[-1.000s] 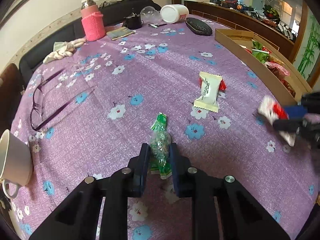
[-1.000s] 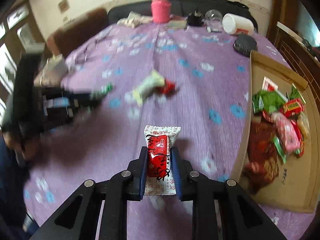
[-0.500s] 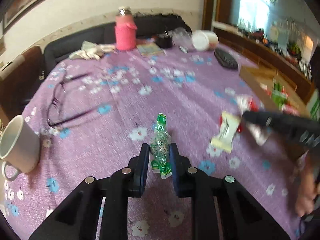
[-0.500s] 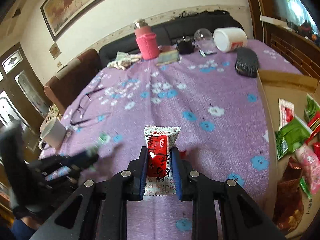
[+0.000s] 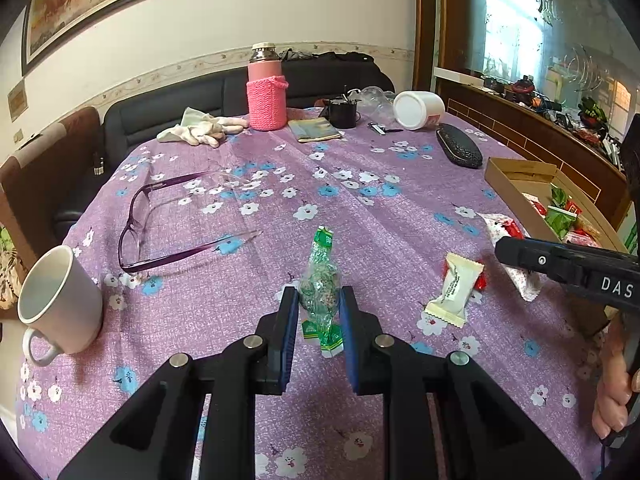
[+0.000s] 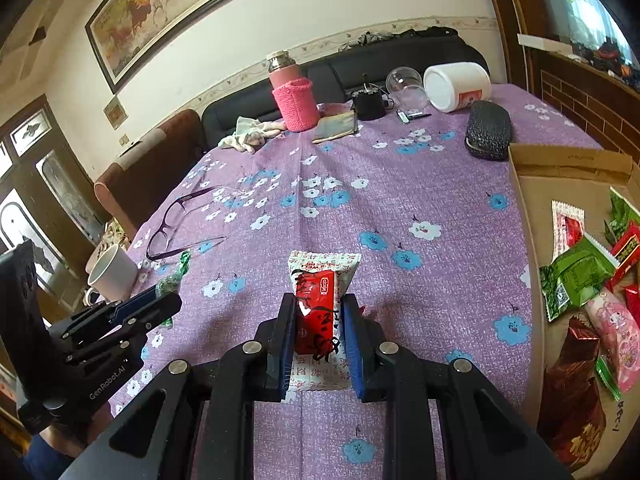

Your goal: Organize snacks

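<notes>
Standing upright in left tongs (image 5: 319,309): green candy (image 5: 320,284); contents seemingly nuts.

The left claw (image 5: 319,312) points forward and down over the bench (image 5: 360,216), its jaws pinched tight on a green candy (image 5: 320,280) that stands up between the blue pads. The right claw (image 6: 319,312) slopes down likewise, jaws clamped on a red-and-white snack (image 6: 318,300). In the left view the right claw reaches in from the right edge above the bench, and a hand (image 5: 614,392) grips its handle below.
</notes>
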`<state>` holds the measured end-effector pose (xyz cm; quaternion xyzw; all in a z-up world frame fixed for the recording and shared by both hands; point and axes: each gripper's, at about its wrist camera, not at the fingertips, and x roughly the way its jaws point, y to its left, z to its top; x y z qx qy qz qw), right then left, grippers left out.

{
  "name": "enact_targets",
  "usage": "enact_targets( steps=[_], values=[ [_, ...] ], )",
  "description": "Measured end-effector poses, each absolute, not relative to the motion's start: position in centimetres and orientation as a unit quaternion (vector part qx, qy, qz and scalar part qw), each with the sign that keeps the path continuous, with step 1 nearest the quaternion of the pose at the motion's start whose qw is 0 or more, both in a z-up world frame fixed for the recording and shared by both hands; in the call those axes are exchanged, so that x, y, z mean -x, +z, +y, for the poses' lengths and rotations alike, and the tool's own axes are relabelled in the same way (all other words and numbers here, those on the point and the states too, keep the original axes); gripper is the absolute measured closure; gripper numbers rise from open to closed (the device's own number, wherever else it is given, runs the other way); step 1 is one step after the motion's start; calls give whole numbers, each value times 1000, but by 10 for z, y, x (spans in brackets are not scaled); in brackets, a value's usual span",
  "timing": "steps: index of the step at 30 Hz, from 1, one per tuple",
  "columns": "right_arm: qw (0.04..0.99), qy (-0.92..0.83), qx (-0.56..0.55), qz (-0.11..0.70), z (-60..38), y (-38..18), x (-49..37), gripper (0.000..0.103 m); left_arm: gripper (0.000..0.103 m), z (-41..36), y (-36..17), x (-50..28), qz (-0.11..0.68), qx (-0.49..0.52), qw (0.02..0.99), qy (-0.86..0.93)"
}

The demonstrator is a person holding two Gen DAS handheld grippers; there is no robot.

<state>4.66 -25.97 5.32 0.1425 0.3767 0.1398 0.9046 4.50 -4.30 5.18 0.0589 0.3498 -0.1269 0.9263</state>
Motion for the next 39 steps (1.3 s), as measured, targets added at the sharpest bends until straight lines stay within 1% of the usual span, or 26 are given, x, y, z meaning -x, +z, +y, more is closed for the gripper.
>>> enact_targets(
  steps=[13, 39],
  values=[
    [904, 139, -141, 379, -258, 50, -47, 79, 83, -50, 52, -37, 309, -118, 940, -78],
    [909, 127, -146, 370, -264, 52, -43, 79, 83, -63, 54, -26, 267, -170, 947, -53]
  ],
)
